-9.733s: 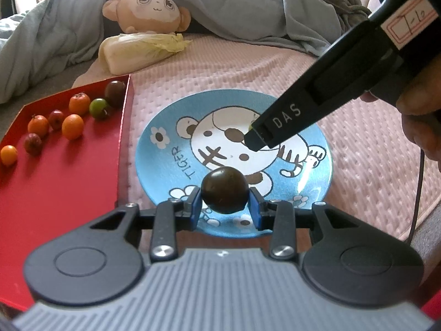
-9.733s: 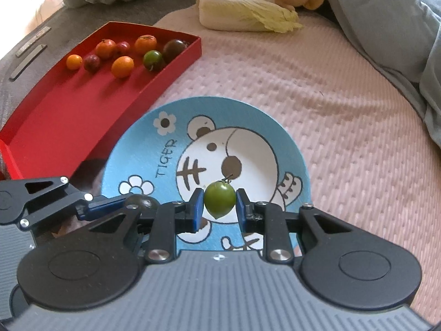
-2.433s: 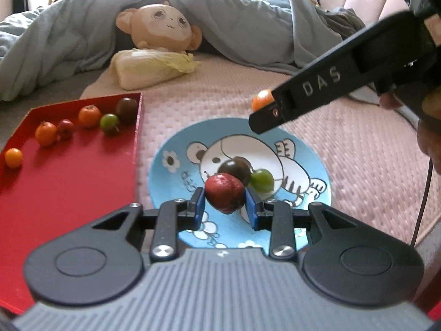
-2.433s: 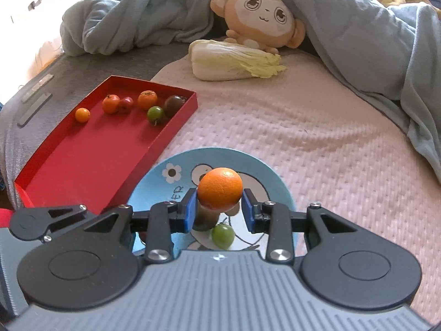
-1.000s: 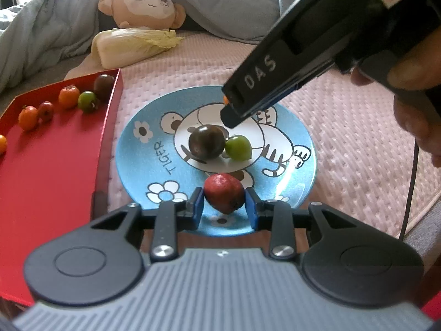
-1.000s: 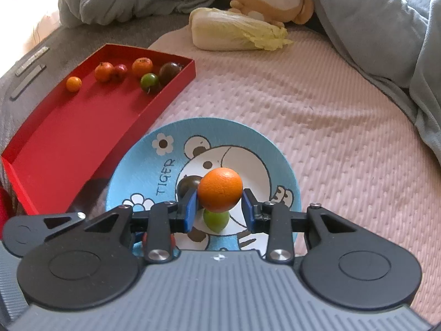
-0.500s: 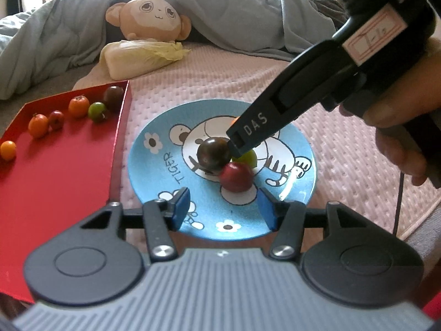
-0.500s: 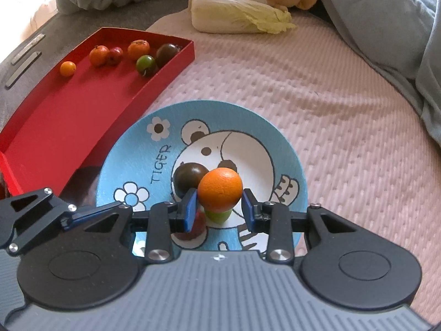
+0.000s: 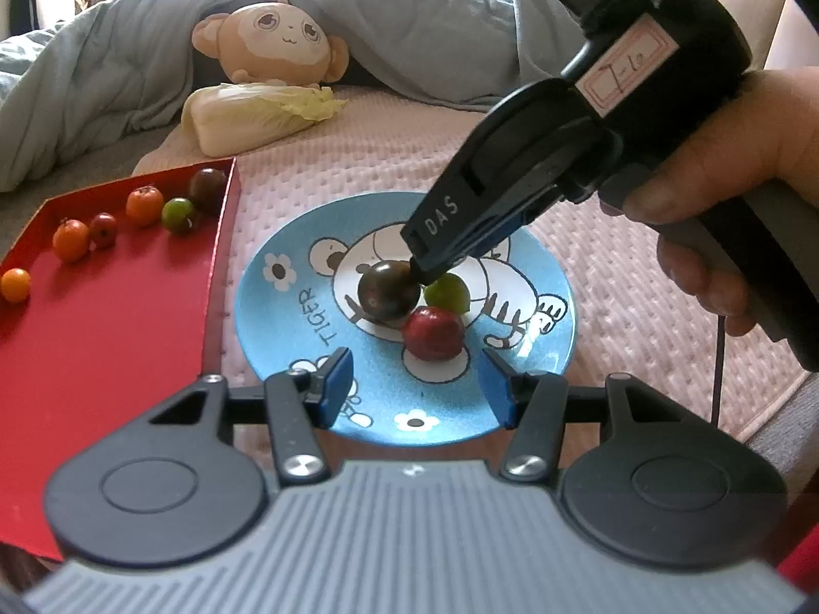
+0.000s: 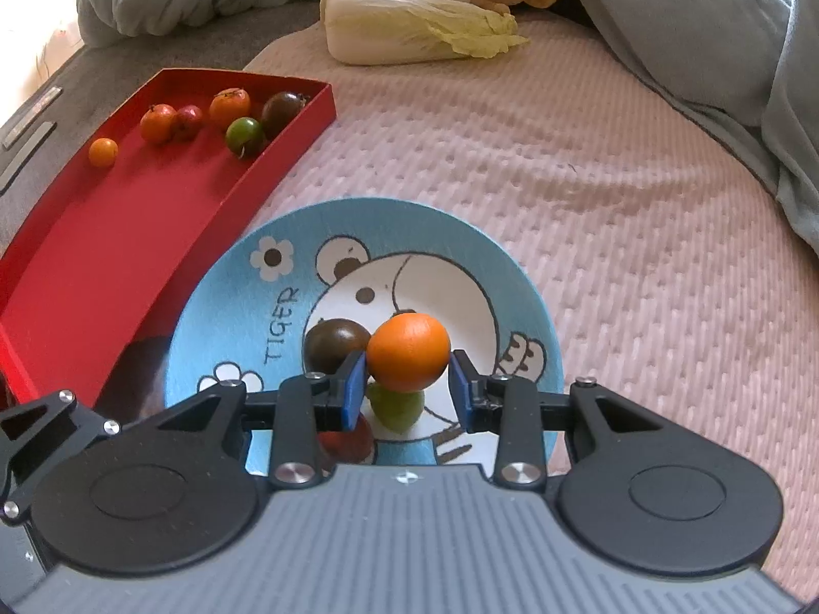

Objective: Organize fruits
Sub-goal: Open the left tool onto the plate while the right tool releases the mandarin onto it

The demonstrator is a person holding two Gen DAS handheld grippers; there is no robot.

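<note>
left gripper (image 9: 417,384): fingers spread, nothing between them, tilted down over the near rim of the blue plate (image 9: 542,261)
right gripper (image 10: 407,391): fingers clamped on the orange fruit (image 10: 408,351), pitched steeply down above the plate centre
right hand (image 9: 737,179): wrapped round the handle (seen from the left wrist view)
plate contents: dark fruit (image 9: 387,290), green fruit (image 9: 448,292), red fruit (image 9: 432,332), clustered, touching
red tray (image 9: 102,337): just left of the plate; six small fruits along its far end
surface: pink textured bed cover (image 10: 588,163)
room: napa cabbage (image 10: 409,30), monkey plush (image 9: 271,43), rumpled grey-blue duvet (image 9: 435,25) behind
</note>
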